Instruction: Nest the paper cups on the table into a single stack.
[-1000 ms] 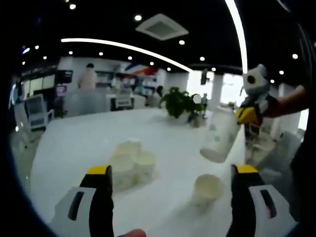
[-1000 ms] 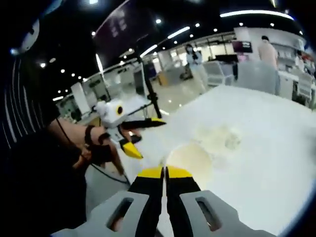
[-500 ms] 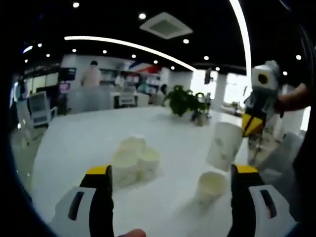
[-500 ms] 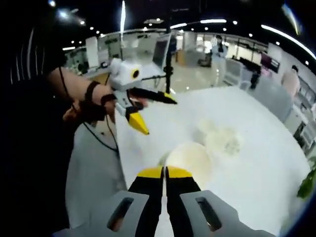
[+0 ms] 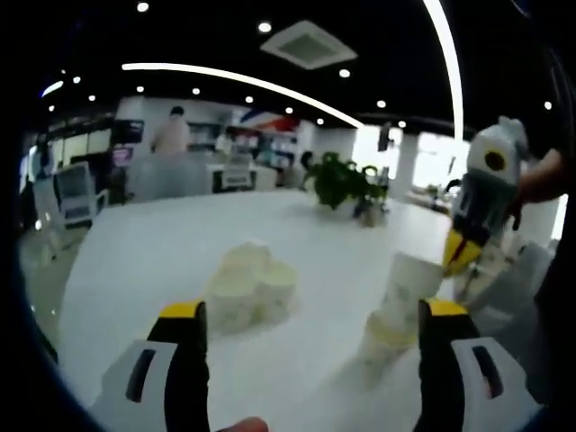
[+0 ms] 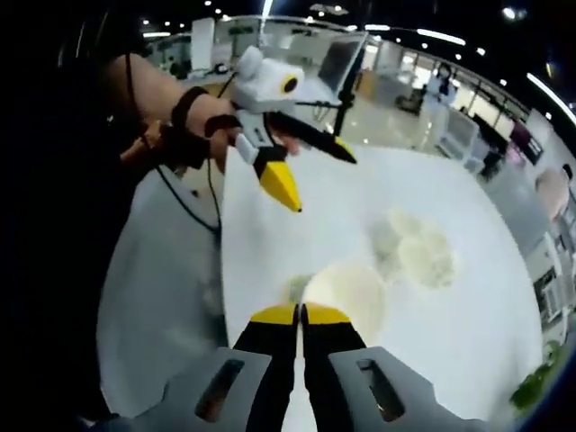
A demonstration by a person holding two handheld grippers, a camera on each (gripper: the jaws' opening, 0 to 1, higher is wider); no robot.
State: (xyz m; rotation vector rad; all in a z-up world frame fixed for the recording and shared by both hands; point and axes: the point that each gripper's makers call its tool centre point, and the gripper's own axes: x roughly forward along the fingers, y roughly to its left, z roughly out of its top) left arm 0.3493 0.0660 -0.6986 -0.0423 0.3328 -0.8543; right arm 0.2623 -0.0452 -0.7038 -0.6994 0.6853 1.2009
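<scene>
Left gripper view: jaws of left gripper (image 5: 308, 337) spread wide, holding nothing. Held cup (image 5: 409, 283) lowered into lone cup (image 5: 385, 335) at near right of worktop (image 5: 135, 270), just inside right jaw. Cluster of cups (image 5: 247, 290) left, unstacked.

Right gripper view: right gripper (image 6: 300, 317) pinching held cup (image 6: 353, 290) by rim. Cluster of cups (image 6: 416, 249) beyond; stacking seemingly barely begun.

Held paper cup (image 5: 410, 281): a second ago tilted in air above lone cup (image 5: 382, 337); now upright, lowered, base apparently entering lone cup's mouth, blur prevents certainty. Right gripper (image 5: 457, 255) has come down with it, jaws pinching cup's rim.
</scene>
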